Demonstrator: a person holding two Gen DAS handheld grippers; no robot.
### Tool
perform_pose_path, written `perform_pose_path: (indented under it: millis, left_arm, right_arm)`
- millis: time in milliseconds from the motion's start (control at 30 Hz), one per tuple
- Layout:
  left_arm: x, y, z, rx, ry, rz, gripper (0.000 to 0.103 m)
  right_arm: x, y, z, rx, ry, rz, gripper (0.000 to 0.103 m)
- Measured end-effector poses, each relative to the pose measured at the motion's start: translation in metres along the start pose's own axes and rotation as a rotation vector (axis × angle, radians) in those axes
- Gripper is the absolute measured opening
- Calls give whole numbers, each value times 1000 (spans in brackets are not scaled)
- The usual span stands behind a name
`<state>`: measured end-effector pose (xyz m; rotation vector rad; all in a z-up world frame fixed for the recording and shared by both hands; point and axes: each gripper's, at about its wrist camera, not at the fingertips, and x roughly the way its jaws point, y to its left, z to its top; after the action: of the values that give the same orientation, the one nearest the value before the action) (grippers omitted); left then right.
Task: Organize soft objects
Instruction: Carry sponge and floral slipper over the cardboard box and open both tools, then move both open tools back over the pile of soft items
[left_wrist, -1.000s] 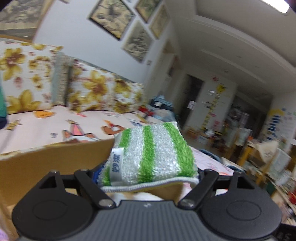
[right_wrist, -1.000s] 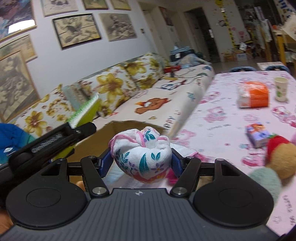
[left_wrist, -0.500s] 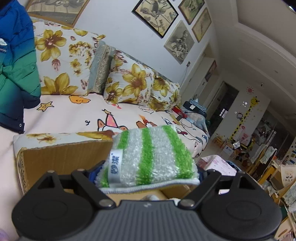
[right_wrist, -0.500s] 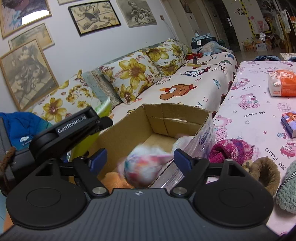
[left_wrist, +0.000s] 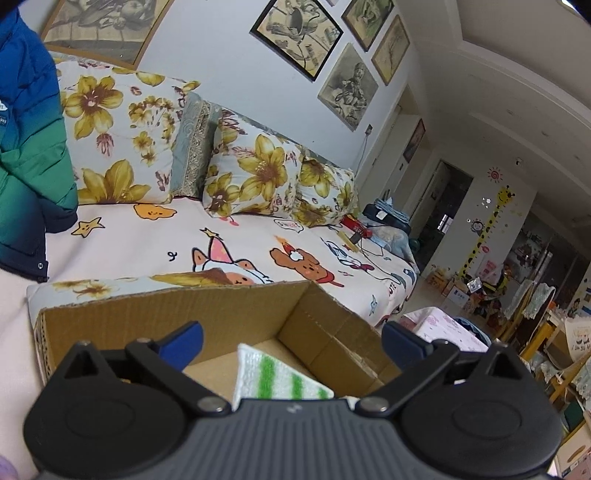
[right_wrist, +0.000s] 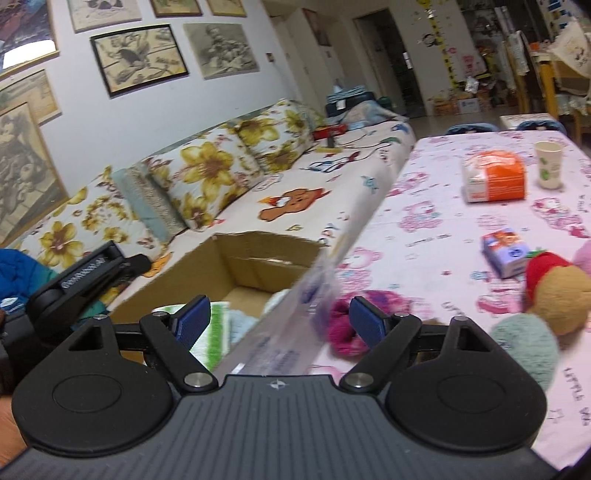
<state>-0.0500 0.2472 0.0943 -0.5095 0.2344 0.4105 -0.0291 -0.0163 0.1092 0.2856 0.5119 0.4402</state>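
Observation:
An open cardboard box (left_wrist: 229, 314) stands beside the sofa, and a green-and-white striped sponge cloth (left_wrist: 280, 376) lies loose inside it. My left gripper (left_wrist: 293, 341) hovers over the box; its jaws are opening and nothing is between them. In the right wrist view the box (right_wrist: 258, 266) shows the striped cloth (right_wrist: 218, 332) next to a pale cloth (right_wrist: 275, 301), half hidden. My right gripper (right_wrist: 281, 318) is at the table's edge, its jaws also opening around nothing. The left gripper's (right_wrist: 85, 273) body shows at the left.
The pink-clothed table (right_wrist: 443, 229) carries a magenta knit item (right_wrist: 354, 317), a teal fuzzy ball (right_wrist: 524, 343), a brown-and-red plush (right_wrist: 561, 291), a small carton (right_wrist: 506, 251), an orange pack (right_wrist: 495, 177) and a paper cup (right_wrist: 548, 164). A floral sofa (left_wrist: 221, 236) lies behind the box.
The left gripper let go of the striped cloth, which dropped into the box. The right gripper released the floral cloth bundle into the box and shifted towards the table.

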Motion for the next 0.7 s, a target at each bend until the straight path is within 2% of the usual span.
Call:
perform_pose_path:
  millis: [333, 700]
  left_arm:
    - [-4, -12, -3, 92, -34, -34, 102]
    - [-9, -26, -7, 166, -67, -68, 102]
  right_arm:
    - [-4, -11, -10, 24, 10, -63, 103]
    - [-12, -15, -14, 39, 3, -89, 103]
